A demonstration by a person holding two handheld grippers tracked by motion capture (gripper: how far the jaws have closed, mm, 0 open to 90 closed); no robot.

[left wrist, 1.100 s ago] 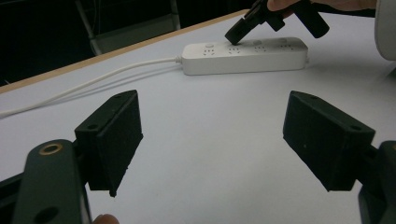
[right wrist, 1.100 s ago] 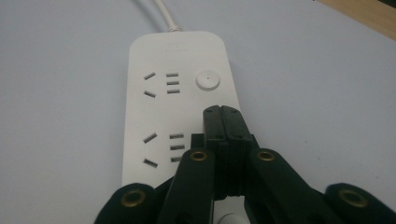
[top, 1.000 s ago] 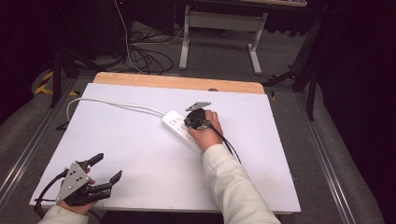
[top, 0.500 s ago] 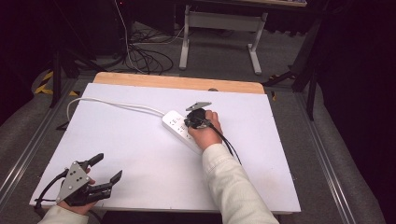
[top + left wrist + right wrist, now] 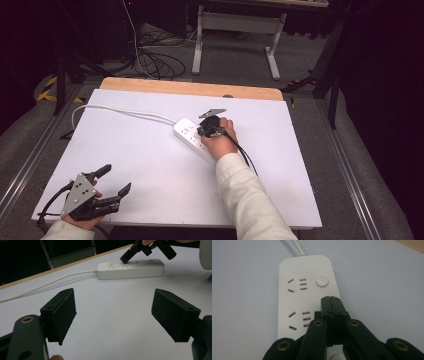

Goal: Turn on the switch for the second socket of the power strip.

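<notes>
Right gripper has its jaws pressed together, tips low over the power strip at the table's middle — near its round button, apparently not pressed yet. Left gripper waits wide open at the near left corner, holding nothing.

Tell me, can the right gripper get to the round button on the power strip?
Probably yes. The right gripper hangs over the power strip with its jaws shut, and their tips sit just short of the round button. Nothing lies between them, so a small push forward should reach it.
</notes>
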